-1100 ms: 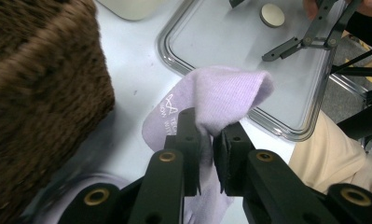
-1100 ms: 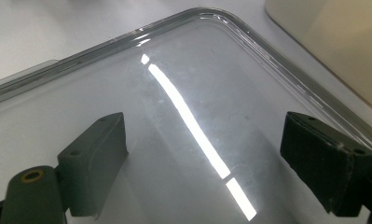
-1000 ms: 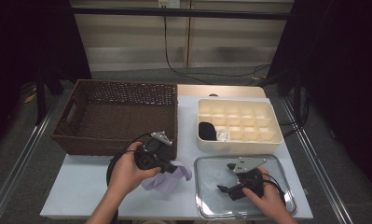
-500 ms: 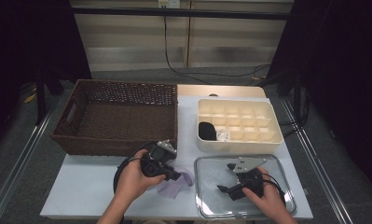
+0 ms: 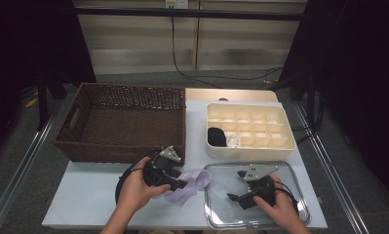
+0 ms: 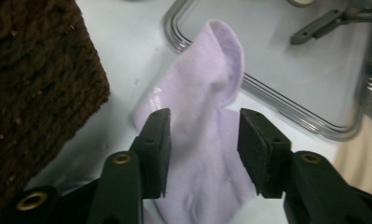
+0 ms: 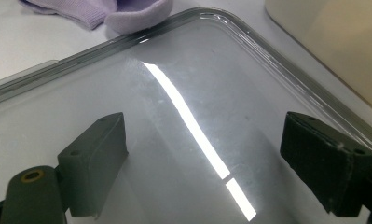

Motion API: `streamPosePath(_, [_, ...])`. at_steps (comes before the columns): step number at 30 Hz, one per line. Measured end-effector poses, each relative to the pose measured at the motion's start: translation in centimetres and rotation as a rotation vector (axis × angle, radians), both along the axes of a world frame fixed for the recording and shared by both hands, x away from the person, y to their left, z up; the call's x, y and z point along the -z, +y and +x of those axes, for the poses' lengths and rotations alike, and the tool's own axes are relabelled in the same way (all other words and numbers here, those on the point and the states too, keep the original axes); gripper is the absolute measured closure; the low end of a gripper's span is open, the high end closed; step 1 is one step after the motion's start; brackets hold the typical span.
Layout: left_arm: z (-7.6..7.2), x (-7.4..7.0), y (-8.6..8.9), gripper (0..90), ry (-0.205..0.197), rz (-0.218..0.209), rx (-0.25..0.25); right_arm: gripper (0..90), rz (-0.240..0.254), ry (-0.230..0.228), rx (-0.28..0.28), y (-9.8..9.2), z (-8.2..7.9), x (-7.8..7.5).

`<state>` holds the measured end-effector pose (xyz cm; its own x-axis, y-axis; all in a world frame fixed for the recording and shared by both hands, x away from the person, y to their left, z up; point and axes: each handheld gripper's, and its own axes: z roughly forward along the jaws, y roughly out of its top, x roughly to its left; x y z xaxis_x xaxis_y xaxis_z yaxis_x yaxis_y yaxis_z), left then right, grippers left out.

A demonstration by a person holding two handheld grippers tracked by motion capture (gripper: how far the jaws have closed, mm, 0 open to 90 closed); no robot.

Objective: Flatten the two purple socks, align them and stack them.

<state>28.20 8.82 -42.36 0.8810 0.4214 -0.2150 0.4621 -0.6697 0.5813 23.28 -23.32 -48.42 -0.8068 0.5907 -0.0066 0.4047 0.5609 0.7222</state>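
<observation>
From above, the lilac sock [image 5: 188, 186] is lying on the white table [image 5: 85, 195], its long axis slanting from the left gripper [image 5: 182, 184] up toward the tray [image 5: 299, 195], its toe lapping the rim. Along the left gripper [image 6: 204, 144], jaws have just been opening, sock lying loose between them. The right gripper [image 7: 204, 158] is hovering spread wide over the tray [image 7: 314, 100].

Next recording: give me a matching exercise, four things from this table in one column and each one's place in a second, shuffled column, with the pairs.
Things:
1. lilac sock
2. black sock
3. right gripper
4. wicker basket

Places:
A. over the clear tray
B. far left of the table
C. on the table between the left gripper's jaws
D. in a compartment of the cream box

Pairs: 1-C, 2-D, 3-A, 4-B
</observation>
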Motion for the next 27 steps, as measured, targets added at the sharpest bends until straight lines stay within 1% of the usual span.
streamPosePath(2, [-0.5,-0.2,0.1,56.4,-0.006,-0.008,0.009,14.1,0.000,0.001,0.001,0.0,0.0,0.0])
streamPosePath(3, [-0.8,-0.2,0.0,57.6,0.003,-0.012,0.013,14.0,0.000,0.000,0.001,0.0,0.0,0.0])
streamPosePath(5, [-1.3,-0.3,-0.1,58.4,0.001,-0.021,0.029,14.1,0.000,0.002,0.001,0.0,0.0,0.0])
streamPosePath(7, [-1.8,0.0,-0.5,59.4,-0.007,-0.014,0.055,14.0,0.001,0.002,0.001,0.0,0.0,0.0])
streamPosePath(8, [-2.1,0.3,-0.8,60.1,0.000,-0.007,0.068,14.0,0.000,0.001,0.001,0.0,0.0,0.0])
streamPosePath(9, [-2.3,0.7,-1.0,60.4,0.007,0.010,0.089,14.0,0.000,0.001,0.001,0.0,0.0,0.0])
streamPosePath(10, [-2.5,1.1,-1.2,60.4,0.008,0.019,0.097,14.0,0.000,0.001,0.002,0.0,0.0,0.0])
streamPosePath(11, [-2.5,1.6,-1.4,60.4,0.014,0.017,0.104,14.1,-0.001,0.001,0.003,0.0,0.0,0.0])
streamPosePath(12, [-2.5,2.1,-1.5,60.5,0.013,0.033,0.118,14.0,0.000,0.001,0.002,0.0,0.0,0.0])
streamPosePath(14, [-2.3,3.0,-1.5,60.7,0.018,0.043,0.110,14.0,0.000,0.002,0.001,0.0,0.0,0.0])
streamPosePath(15, [-2.2,3.4,-1.4,60.6,0.021,0.058,0.108,14.0,0.000,0.001,0.002,0.0,0.0,0.0])
streamPosePath(16, [-2.2,3.7,-1.4,60.6,0.015,0.044,0.098,14.0,0.000,0.001,0.002,0.0,0.0,0.0])
streamPosePath(17, [-2.2,3.8,-1.3,61.7,0.015,0.035,0.102,14.0,0.001,0.002,0.001,0.0,0.0,0.0])
streamPosePath(18, [-2.3,3.7,-1.3,63.8,0.002,0.040,0.092,14.0,0.002,0.001,-0.001,0.0,0.0,0.0])
streamPosePath(19, [-2.3,3.7,-1.3,66.7,-0.011,0.052,0.109,14.0,0.000,0.003,0.002,0.0,0.0,0.0])
streamPosePath(20, [-2.4,3.7,-1.3,67.7,-0.035,0.068,0.120,14.0,0.000,0.003,0.002,0.0,0.0,0.0])
streamPosePath(21, [-2.7,3.7,-1.5,70.3,-0.051,0.066,0.106,14.0,0.000,0.003,0.002,0.0,0.0,0.0])
streamPosePath(24, [-2.7,3.6,-1.6,75.6,-0.054,0.098,0.125,13.9,0.000,0.003,0.001,0.0,0.0,0.0])
streamPosePath(27, [-2.7,3.5,-1.5,80.5,-0.035,0.100,0.103,13.7,-0.004,-0.001,0.005,0.1,0.0,0.0])
